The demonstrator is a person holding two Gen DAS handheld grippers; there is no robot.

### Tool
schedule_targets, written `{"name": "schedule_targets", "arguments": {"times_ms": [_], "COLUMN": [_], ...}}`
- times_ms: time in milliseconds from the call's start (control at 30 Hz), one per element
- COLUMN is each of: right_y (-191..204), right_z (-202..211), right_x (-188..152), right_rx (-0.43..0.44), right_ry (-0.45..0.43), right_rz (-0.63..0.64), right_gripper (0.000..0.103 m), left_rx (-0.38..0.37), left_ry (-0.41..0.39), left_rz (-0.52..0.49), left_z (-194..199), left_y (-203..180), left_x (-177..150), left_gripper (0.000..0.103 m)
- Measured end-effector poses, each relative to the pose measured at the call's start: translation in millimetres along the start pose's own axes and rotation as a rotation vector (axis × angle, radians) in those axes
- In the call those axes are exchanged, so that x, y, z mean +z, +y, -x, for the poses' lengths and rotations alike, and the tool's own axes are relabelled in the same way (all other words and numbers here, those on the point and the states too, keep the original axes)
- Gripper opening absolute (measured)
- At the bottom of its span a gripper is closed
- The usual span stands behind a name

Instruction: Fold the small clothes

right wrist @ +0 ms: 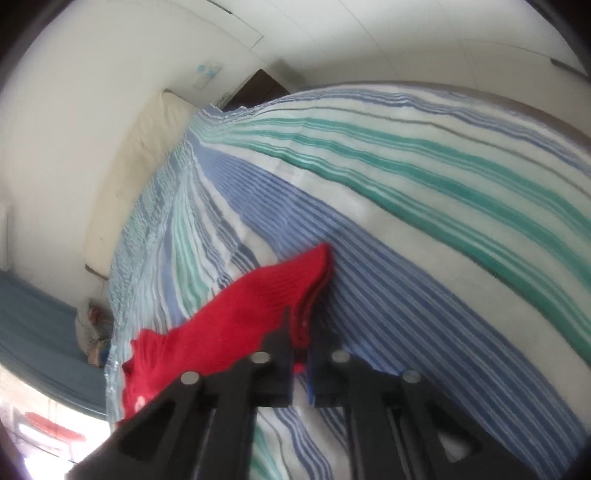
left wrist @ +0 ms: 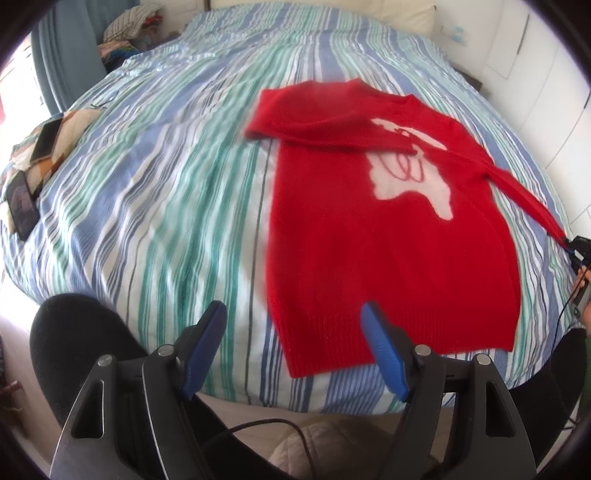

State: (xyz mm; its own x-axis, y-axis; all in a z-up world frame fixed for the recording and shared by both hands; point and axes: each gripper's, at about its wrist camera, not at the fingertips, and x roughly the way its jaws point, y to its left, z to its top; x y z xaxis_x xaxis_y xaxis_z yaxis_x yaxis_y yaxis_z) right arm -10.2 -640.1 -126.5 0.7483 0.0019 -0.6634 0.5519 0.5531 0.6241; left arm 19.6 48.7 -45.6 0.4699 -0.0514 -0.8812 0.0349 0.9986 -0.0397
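A red sweater with a white motif lies flat on the striped bedspread. Its left sleeve is folded across the chest. My left gripper is open and empty, hovering over the sweater's hem near the bed's front edge. My right gripper is shut on the cuff of the right sleeve, which stretches taut out to the right. In the left wrist view the right gripper shows at the far right edge, pinching that sleeve.
Two phones lie on a patterned cloth at the bed's left edge. A pile of clothes sits at the far left corner. A cream headboard and white walls border the bed. A cable hangs below my left gripper.
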Motion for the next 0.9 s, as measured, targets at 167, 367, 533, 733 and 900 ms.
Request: {"name": "schedule_targets", "arguments": {"times_ms": [167,367,533,733,900], "right_y": [-6,1,3,8,27], "right_z": [8,4,10,42,121], "right_x": [-5,-6,-7,-2,0], "right_rx": [-0.144,-0.228,-0.204,-0.371,-0.499], "right_ry": [-0.010,-0.005,-0.019,-0.160,-0.527], "right_rz": [0.024,0.118,0.113,0.147,0.208], "right_gripper": [0.003,0.003,0.009,0.032,0.061], "left_rx": [0.019,0.040,0.055,0.071,0.055], "left_ry": [0.007,0.017,0.004,-0.039,-0.145], "left_rz": [0.006,0.025,-0.007,-0.061,-0.098], "left_z": [-3,-5,0,13,42], "left_y": [7,17,12,8,4], "left_x": [-3,-5,-2,10,42], "left_gripper": [0.077,0.077,0.077,0.080,0.085]}}
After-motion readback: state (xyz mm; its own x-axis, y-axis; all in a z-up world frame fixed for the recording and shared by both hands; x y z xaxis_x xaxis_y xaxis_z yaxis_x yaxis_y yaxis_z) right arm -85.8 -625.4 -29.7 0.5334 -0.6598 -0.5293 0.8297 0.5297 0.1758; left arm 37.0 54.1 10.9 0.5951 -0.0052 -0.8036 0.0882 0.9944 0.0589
